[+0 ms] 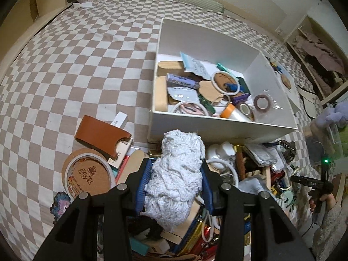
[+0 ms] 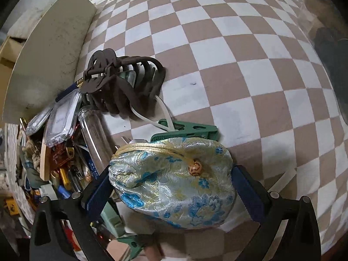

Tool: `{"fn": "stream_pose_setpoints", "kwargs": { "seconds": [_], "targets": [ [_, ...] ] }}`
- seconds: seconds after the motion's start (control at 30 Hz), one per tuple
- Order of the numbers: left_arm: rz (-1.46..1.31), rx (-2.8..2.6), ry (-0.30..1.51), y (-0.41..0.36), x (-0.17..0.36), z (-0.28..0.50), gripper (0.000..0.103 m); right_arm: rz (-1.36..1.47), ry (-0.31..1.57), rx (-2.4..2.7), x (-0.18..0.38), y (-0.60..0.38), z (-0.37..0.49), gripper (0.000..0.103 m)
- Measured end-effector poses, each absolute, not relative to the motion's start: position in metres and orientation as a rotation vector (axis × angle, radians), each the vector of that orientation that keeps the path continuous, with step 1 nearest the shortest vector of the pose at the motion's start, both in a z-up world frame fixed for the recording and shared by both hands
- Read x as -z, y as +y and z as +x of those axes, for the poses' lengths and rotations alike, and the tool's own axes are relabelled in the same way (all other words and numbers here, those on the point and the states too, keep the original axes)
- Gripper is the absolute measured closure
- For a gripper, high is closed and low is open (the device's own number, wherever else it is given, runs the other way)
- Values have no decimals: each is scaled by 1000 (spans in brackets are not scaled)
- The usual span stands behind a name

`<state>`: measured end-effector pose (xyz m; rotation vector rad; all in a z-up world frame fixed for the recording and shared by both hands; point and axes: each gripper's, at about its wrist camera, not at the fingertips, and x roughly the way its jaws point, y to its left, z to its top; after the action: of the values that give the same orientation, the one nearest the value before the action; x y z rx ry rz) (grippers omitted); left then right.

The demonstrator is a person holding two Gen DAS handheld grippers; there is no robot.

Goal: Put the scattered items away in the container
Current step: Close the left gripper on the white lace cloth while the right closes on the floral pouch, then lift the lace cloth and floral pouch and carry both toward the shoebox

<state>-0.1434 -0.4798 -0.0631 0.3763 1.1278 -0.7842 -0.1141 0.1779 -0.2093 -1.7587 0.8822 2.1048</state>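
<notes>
The left claw point(image 1: 177, 187) grips the white knitted bundle point(image 1: 177, 174), whose long axis points toward the white box point(image 1: 217, 128) just beyond it on the bed. The right claw point(image 2: 171, 187) stands around the brocade pouch point(image 2: 174, 184), pads apparently touching it.

Partial letters reading "MUSE" are showing on the cork coaster point(image 1: 90, 175), just left of the brown leather case point(image 1: 101, 136); remaining print is blurring.
</notes>
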Motion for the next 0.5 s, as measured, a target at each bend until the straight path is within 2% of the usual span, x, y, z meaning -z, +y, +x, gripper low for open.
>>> {"fn": "stream_pose_setpoints", "kwargs": {
  "seconds": [0.03, 0.1, 0.23, 0.3, 0.37, 0.5],
  "targets": [
    [375, 790, 1125, -480, 61, -145, 61, -1756, 890, -2120, 206, 176, -115, 16],
    [372, 800, 1116, -479, 57, -148, 61, -1745, 911, -2162, 197, 173, -117, 46],
    [370, 814, 1106, -476, 50, -154, 61, -1703, 843, -2197, 179, 168, -120, 62],
    [372, 820, 1099, -475, 47, -156, 61, -1657, 875, -2211, 169, 170, -119, 74],
    [369, 825, 1095, -473, 44, -159, 61, -1620, 913, -2238, 157, 173, -118, 78],
    [366, 830, 1089, -470, 41, -163, 61, -1553, 914, -2284, 133, 171, -116, 79]
  ]
}}
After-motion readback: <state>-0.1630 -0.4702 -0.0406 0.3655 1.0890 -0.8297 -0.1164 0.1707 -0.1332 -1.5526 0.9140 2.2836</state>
